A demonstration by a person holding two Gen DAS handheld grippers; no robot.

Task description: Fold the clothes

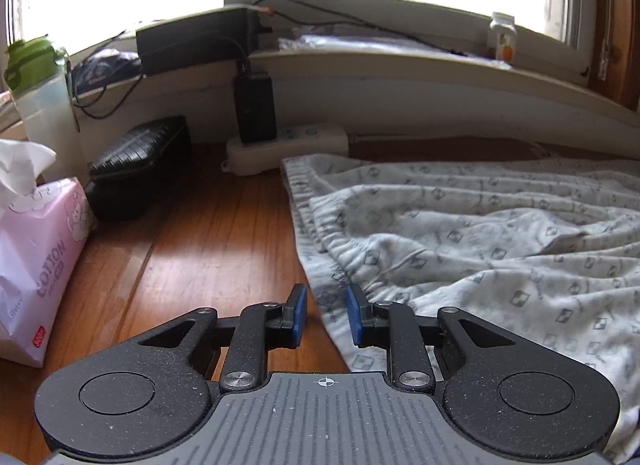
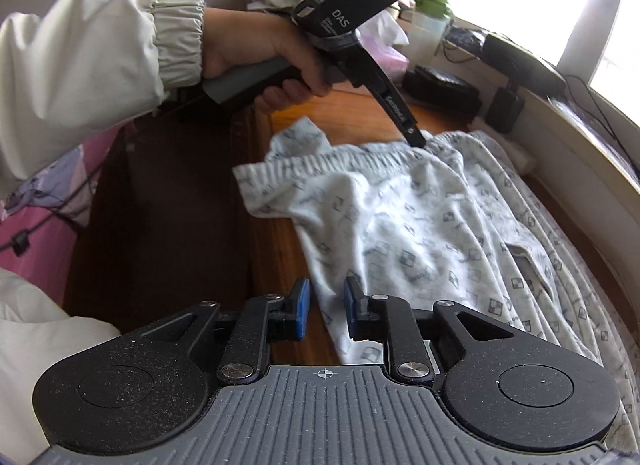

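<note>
1. Patterned pyjama trousers [image 1: 480,233] are lying crumpled on a wooden table [image 1: 208,233], their elastic waistband [image 2: 360,161] bunched at the near end and the legs trailing away along the window wall.

2. The left gripper [image 1: 326,315] is hovering with its blue-padded fingers [image 1: 298,315] parted; the fabric's edge is sitting just ahead of and between them, nothing pinched.

3. The right gripper [image 2: 326,315] is likewise standing released, its fingers [image 2: 302,309] spread on either side of a fold of cloth near the table's edge, with no visible grip on it.

4. In the right wrist view, a person's hand [image 2: 272,53], emerging from a cream sleeve [image 2: 80,65], is holding the left tool above the waistband; its dark tip is reaching down to the gathered elastic, though whether it touches cannot be told.

5. Left of the left fingers, a pink tissue pack [image 1: 36,257] is standing on the table; beyond the fingers, a black case [image 1: 140,165], a white power strip [image 1: 288,145] and a green-lidded bottle [image 1: 36,97] are lining the wall under the window.
</note>
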